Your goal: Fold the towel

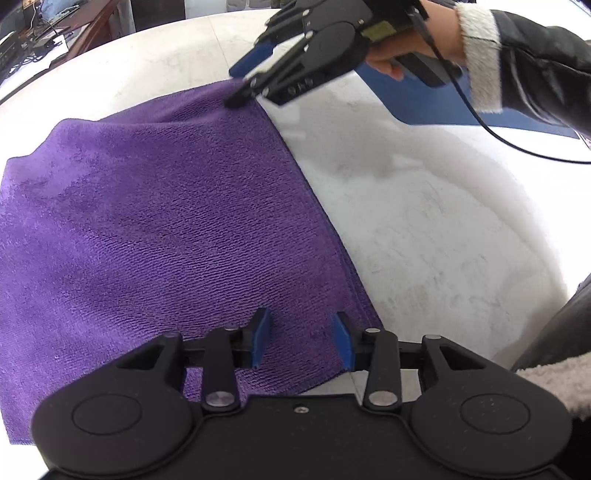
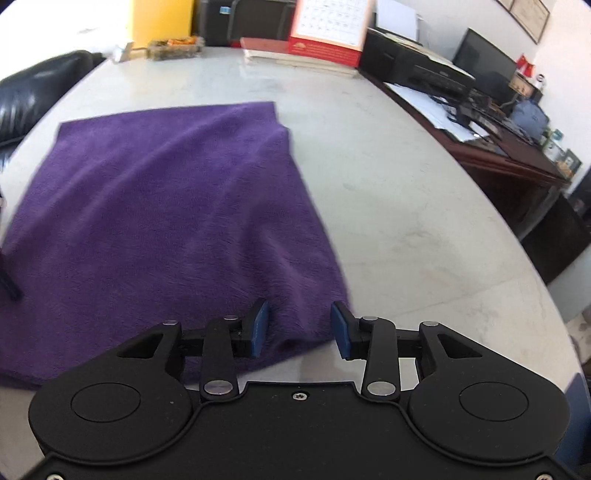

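A purple towel (image 1: 166,203) lies flat on the white table (image 1: 424,221), with stacked layers showing along its right edge. My left gripper (image 1: 301,339) hovers over the towel's near right corner; its blue pads stand apart and the cloth lies flat between them. At the far right corner, my right gripper (image 1: 240,83), held by a hand in a dark sleeve, has one fingertip on the cloth. In the right wrist view that gripper (image 2: 301,328) is open over a corner of the towel (image 2: 166,203), gripping nothing.
A dark blue mat (image 1: 424,99) lies on the table behind the right hand, and a black cable (image 1: 517,144) trails from it. A red desk calendar (image 2: 328,33), books and a printer (image 2: 417,62) stand along the table's far side. A black chair (image 2: 33,96) is at the left.
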`<state>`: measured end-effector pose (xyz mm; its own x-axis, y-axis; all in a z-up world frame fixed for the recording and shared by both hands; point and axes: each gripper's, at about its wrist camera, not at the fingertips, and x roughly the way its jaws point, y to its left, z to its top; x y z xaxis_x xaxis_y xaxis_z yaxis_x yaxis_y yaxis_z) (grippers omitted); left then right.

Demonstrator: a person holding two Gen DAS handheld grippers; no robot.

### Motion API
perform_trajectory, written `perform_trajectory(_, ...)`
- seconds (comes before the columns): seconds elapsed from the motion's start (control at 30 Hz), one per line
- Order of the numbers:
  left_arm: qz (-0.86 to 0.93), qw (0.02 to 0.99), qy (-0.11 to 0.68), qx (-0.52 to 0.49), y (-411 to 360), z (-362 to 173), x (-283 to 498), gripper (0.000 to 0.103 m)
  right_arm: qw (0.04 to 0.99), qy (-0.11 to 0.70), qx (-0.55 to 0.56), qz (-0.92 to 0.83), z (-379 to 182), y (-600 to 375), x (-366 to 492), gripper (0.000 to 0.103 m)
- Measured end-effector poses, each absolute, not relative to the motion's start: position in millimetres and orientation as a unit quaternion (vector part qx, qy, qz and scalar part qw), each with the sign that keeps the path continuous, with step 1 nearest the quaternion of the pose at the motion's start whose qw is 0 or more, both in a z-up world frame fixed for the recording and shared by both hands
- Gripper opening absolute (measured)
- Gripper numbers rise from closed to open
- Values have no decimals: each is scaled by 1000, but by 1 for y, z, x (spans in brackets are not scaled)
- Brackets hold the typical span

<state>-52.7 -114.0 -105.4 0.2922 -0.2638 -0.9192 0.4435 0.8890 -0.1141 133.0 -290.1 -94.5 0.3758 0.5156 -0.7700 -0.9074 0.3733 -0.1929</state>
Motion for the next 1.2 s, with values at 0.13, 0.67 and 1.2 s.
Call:
perform_trajectory(0.13, -224, 796, 555, 86, -114, -105, -54, 36, 786, 323, -306, 430, -93, -295, 146, 36)
perform_trajectory(0.67, -217, 794, 562, 81, -105, -101, -61, 37, 798, 313, -268, 439, -100, -263, 150, 38)
perform_trajectory(1.2, -121, 856, 499, 60, -10, -72, -40, 37, 825, 343, -94, 439, -51, -284, 72, 40)
